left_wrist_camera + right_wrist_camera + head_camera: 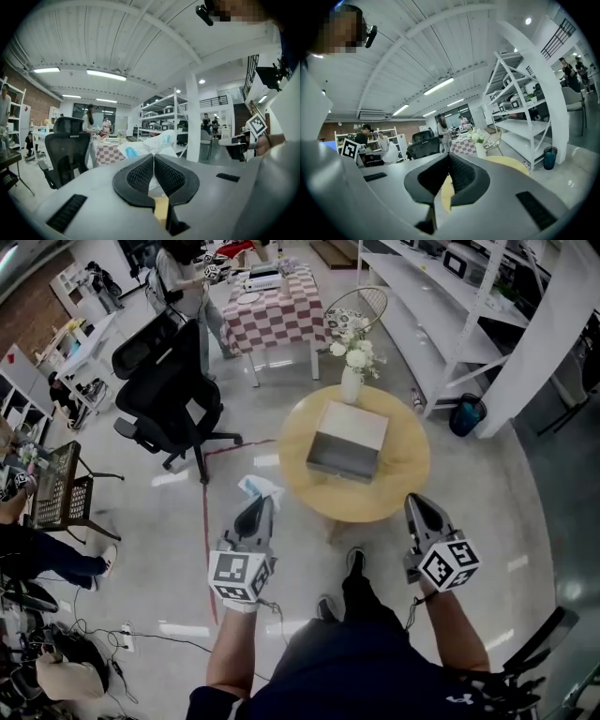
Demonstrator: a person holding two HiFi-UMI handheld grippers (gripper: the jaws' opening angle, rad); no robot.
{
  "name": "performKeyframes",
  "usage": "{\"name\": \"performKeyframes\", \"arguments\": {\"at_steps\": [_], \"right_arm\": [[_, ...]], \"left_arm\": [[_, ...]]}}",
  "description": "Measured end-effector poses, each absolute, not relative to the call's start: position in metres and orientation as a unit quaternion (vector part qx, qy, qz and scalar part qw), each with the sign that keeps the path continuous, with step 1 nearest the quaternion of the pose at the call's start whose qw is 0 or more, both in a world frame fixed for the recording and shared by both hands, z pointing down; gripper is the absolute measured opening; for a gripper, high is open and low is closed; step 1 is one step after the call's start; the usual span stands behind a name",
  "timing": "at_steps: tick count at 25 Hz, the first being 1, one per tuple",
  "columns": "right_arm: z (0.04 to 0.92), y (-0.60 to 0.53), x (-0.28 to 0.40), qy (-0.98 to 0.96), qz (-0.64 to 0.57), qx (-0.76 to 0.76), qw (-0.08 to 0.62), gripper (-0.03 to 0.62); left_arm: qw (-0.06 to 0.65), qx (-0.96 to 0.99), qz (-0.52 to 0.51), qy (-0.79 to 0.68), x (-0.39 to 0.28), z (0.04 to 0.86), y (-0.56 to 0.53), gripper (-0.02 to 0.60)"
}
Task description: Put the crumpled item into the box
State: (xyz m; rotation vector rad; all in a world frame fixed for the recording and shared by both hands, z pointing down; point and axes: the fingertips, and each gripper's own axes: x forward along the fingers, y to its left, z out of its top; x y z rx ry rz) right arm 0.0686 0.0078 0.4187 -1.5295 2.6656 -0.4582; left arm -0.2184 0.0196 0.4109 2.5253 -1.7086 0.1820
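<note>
Writing: print on the crumpled white plastic wrapper with blue patches (149, 144) is too small to read; the marker cubes (239, 576) carry only black-and-white square patterns
Wrapper look: thin creased film, bunched into folds that fan out above the pads; blue marks on its left fold
Wrapper place: pinched in the left gripper (265, 503), held in the air just beside the near-left edge of the round pale-wood table (403, 479), apart from the box
Left gripper: clenched on the wrapper, film caught between the two ribbed black pads (138, 176)
Right gripper (416, 502): jaws pressed together with nothing between them; in the head view it sits at the table's near-right edge
Box: grey open-topped rectangular box (337, 472) near the table's middle, with a pale flap (354, 424) at its far side
Counts: two grippers, two marker cubes, one wrapper, one box, one round table, one white vase of white flowers (351, 382) at the table's far edge
Around: black office chair (169, 395) on the floor to the left; a table under a red-and-white checked cloth (277, 315) farther off
</note>
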Motion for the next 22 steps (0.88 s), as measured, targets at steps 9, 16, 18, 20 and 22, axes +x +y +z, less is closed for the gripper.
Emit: {"name": "performKeyframes", "arguments": {"at_steps": [9, 16, 18, 20, 22], "right_arm": [[0.412, -0.091, 0.058, 0.879, -0.145, -0.454, 0.030, 0.002], [0.402, -0.167, 0.072, 0.886, -0.142, -0.441, 0.036, 0.002], [0.402, -0.184, 0.076, 0.887, -0.138, -0.440, 0.035, 0.002], [0.403, -0.197, 0.082, 0.887, -0.135, -0.440, 0.029, 0.002], [0.404, -0.210, 0.088, 0.888, -0.133, -0.438, 0.029, 0.002]], "left_arm": [[0.034, 0.807, 0.066, -0.586, -0.218, 0.402, -0.057, 0.018], [0.025, 0.796, 0.063, -0.602, -0.206, 0.387, -0.122, 0.018], [0.024, 0.794, 0.062, -0.604, -0.202, 0.385, -0.138, 0.018], [0.026, 0.793, 0.062, -0.606, -0.195, 0.386, -0.151, 0.018], [0.028, 0.792, 0.063, -0.606, -0.187, 0.387, -0.163, 0.018]]}}
